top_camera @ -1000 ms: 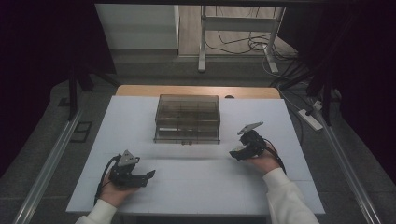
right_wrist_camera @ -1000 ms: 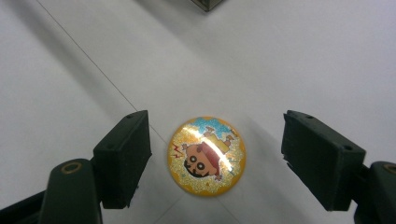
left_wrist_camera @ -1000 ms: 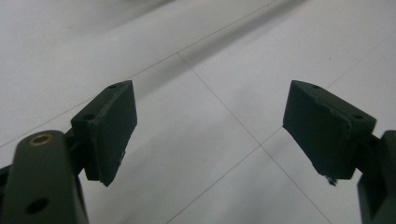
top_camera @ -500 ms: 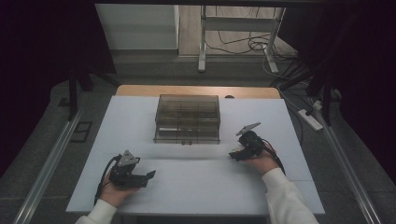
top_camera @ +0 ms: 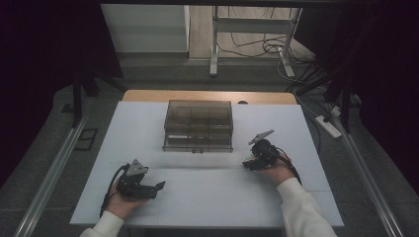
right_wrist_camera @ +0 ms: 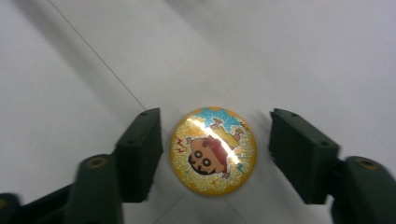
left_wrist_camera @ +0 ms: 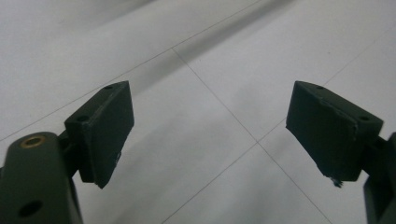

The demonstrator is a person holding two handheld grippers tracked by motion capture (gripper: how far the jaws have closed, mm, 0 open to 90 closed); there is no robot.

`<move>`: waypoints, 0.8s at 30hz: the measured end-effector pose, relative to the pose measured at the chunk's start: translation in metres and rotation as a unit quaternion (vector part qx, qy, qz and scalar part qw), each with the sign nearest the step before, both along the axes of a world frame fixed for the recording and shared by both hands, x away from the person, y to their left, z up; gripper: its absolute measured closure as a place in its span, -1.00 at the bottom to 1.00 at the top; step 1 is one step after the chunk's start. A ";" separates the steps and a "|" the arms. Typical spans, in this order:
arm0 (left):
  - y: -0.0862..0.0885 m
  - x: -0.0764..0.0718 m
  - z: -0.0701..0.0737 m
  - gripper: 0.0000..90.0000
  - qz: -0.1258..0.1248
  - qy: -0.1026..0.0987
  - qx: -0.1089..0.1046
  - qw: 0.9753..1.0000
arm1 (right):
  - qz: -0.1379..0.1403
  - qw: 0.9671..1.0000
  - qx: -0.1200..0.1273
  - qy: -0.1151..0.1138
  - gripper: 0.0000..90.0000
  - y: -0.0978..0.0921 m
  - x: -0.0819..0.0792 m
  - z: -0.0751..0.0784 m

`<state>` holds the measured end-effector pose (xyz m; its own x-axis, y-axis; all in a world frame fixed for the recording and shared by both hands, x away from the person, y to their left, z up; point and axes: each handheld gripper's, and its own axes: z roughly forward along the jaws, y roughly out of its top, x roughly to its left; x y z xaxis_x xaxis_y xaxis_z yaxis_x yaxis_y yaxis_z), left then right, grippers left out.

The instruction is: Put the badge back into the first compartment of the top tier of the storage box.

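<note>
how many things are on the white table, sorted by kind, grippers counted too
Grippers: 2, the left gripper and the right gripper, both with jaws apart.
Drawer boxes: 1, the clear drawer box at the middle of the table.
Badges: 1, a round glittery cartoon badge lying between the right gripper's jaws, not clamped.
Total: 4

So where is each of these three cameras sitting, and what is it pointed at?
High view: fixed above the person's side, looking forward and down on the white table and clear drawer box; both forearms, left gripper and right gripper show.
Left gripper view: rides the left gripper, looking down at bare table between its open jaws.
Right gripper view: rides the right gripper, looking at a round cartoon badge between its open jaws.
Shared: all three show the white gridded table.
</note>
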<state>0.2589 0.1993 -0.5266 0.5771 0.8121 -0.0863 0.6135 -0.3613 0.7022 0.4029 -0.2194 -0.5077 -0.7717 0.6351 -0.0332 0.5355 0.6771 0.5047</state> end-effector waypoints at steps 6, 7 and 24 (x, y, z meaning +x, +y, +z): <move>0.000 0.000 0.000 -0.65 -0.001 0.000 0.001 1.000 | 0.002 1.000 -0.003 0.000 0.04 0.000 -0.001 0.001; 0.000 0.000 0.000 -0.65 -0.001 0.000 0.001 1.000 | 0.004 1.000 -0.005 -0.001 0.05 0.000 -0.001 0.002; -0.001 0.000 -0.001 -0.65 -0.002 0.001 0.003 1.000 | 0.001 1.000 0.016 -0.021 0.05 -0.003 -0.002 0.009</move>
<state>0.2589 0.1986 -0.5276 0.5801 0.8102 -0.0838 0.6140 -0.3674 0.6985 0.4007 -0.2224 -0.4988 -0.7710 0.6353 -0.0455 0.5120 0.6607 0.5490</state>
